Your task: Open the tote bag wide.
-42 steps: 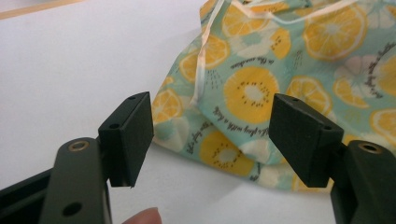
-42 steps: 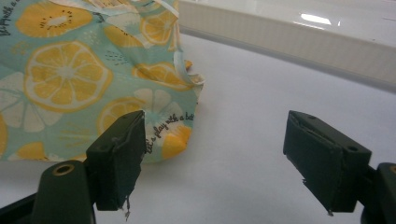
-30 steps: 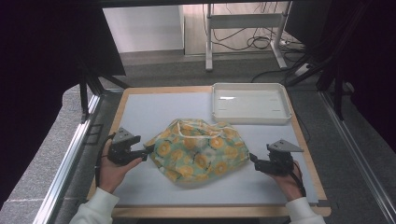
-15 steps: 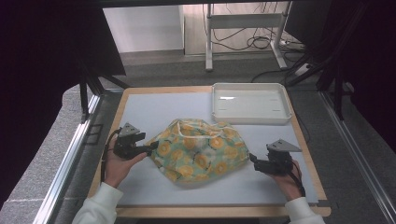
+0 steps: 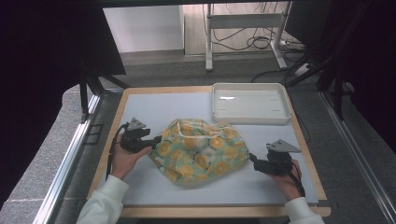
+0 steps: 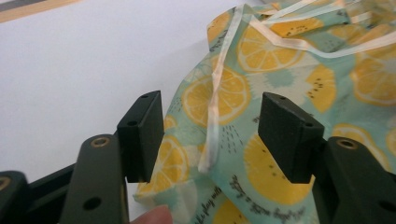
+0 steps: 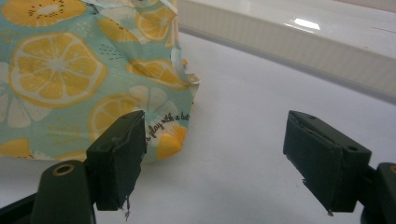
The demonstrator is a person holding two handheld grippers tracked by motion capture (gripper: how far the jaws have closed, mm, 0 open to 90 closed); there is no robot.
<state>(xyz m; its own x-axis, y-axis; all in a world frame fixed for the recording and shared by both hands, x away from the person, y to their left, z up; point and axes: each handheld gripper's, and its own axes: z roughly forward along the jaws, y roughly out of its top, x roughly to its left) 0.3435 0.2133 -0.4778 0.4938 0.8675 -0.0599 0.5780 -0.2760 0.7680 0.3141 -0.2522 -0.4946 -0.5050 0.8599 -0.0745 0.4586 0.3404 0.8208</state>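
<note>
My left gripper [image 5: 150,140] has its fingers [image 6: 140,133] spread wide, and they have just been closing a bit. The edge of the bag [image 5: 198,150] lies between them, with its pale string [image 6: 214,102] hanging down the gap, but the pads are not pressing on it. My right gripper [image 5: 253,161] has its fingers [image 7: 116,156] spread too. The bag's corner sits just beside the left finger, and bare desk [image 7: 243,154] lies between them. A white tray [image 5: 250,102] waits beyond the fingers.
</note>
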